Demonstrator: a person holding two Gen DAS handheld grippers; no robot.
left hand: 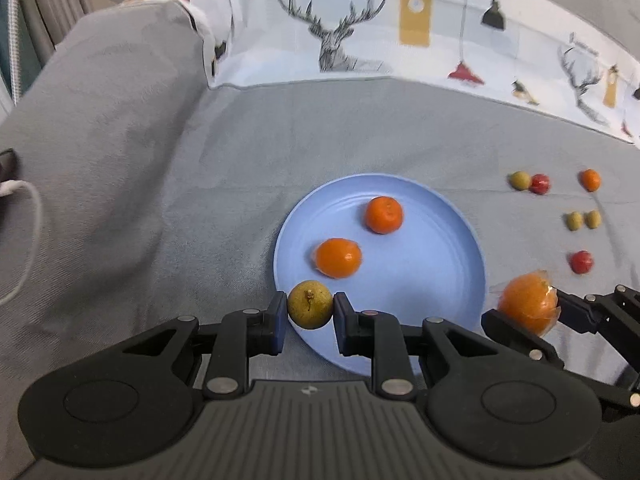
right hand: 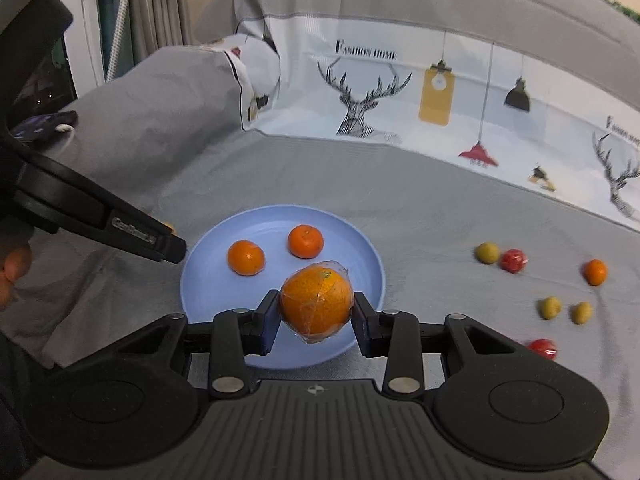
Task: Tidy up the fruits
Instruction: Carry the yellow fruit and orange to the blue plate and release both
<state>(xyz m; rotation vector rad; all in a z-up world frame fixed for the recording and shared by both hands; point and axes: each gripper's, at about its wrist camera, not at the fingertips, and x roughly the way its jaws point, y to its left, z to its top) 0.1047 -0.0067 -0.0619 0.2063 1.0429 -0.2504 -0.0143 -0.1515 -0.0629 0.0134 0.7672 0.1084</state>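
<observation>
Grey cloth is spread over the surface, with a white printed fabric showing deer heads and hanging lamps draped behind it.

Blue plate: set on the cloth; two small mandarins are held on it, apart from each other.

Left gripper: clamped on a small yellow-green fruit, stem facing the camera, held at the plate's near left rim.

Right gripper: clamped on a large orange wrapped in clear film, held over the near part of the plate.

Loose fruit on the cloth, right of the plate: one yellow-green fruit touching a red fruit; one small mandarin further right; two yellow-green fruits side by side; one red fruit nearest the camera.
</observation>
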